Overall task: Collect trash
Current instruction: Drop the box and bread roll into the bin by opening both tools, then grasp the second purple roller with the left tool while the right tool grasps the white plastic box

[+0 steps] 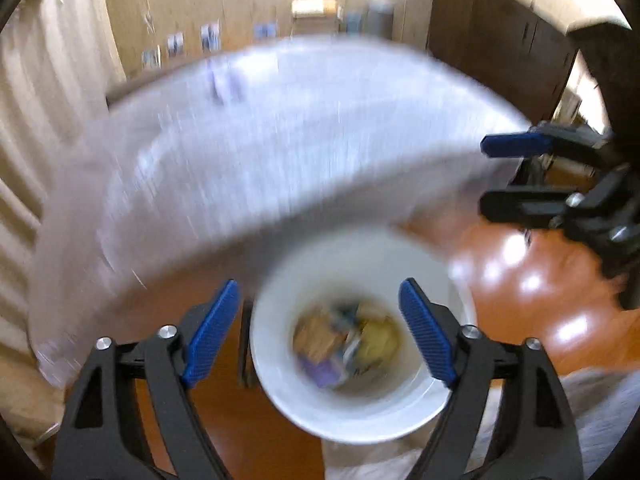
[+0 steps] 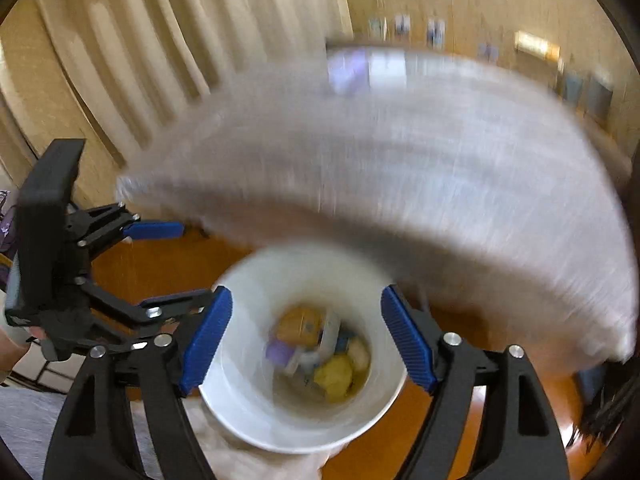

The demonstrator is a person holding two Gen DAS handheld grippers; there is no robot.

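Note:
A white round trash bin stands on the orange floor below both grippers, and it also shows in the right wrist view. Crumpled trash in yellow, brown and purple lies at its bottom, seen too in the right wrist view. My left gripper is open and empty above the bin. My right gripper is open and empty above the bin. The right gripper also appears at the right edge of the left wrist view, the left gripper at the left of the right wrist view. Both views are motion-blurred.
A table with a white cloth stands just beyond the bin, also in the right wrist view. Beige curtains hang at the left. A dark wooden cabinet stands at the back right. The floor is glossy orange wood.

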